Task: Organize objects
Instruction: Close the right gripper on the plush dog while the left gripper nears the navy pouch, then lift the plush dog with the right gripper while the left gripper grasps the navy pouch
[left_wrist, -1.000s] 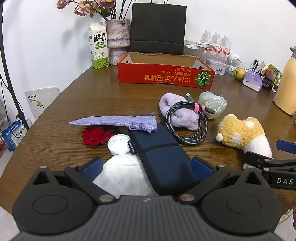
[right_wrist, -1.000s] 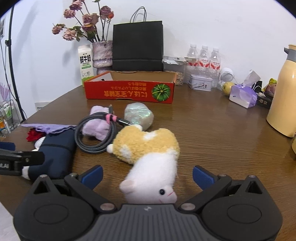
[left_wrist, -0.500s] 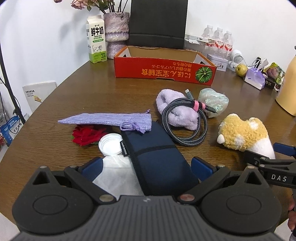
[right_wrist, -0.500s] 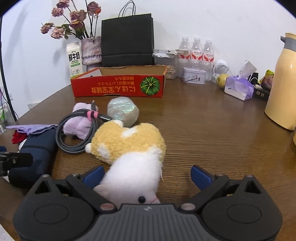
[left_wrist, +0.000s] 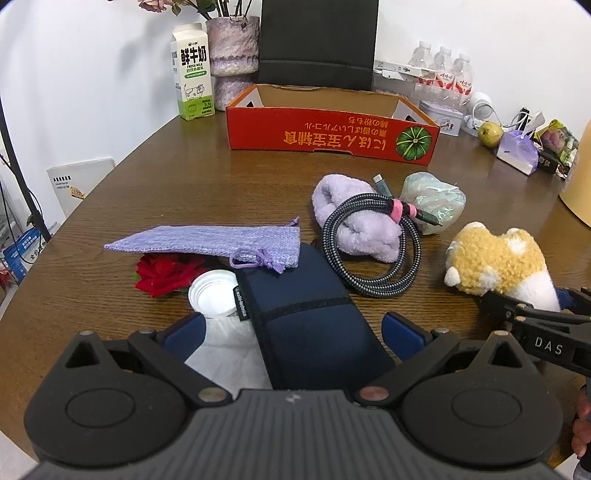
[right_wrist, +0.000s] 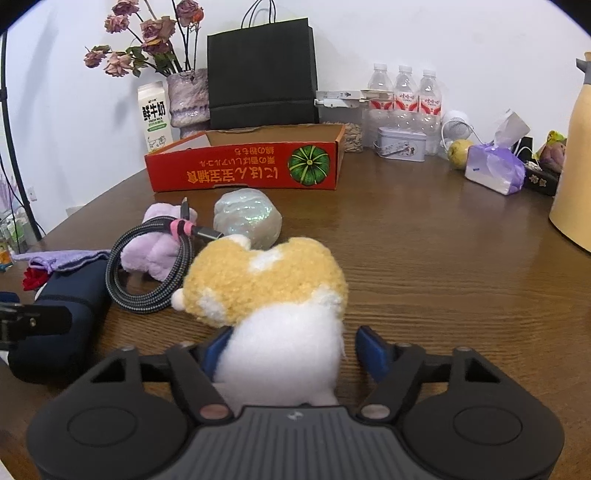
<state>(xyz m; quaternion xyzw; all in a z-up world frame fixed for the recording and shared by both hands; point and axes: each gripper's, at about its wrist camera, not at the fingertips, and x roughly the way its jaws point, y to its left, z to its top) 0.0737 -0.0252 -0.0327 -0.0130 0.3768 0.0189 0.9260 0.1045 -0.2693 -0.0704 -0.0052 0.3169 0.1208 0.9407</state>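
Observation:
My left gripper is open, its blue pads on either side of a navy zip pouch that lies over a white cloth. My right gripper is open around the white head end of a yellow-and-white plush toy, left pad touching it, right pad a little apart. The plush also shows in the left wrist view. Near the pouch lie a white cap, a red rose, a purple knit bag, a coiled braided cable on a lilac towel, and an iridescent bag.
An open red cardboard box stands at the back centre of the wooden table. Behind it are a milk carton, a vase, a black paper bag, water bottles and a tin. A yellow thermos stands at the far right.
My right gripper has moved forward over the plush and narrowed from wide open, so the toy's white end now sits between its pads. The left gripper has shifted slightly forward over the pouch.

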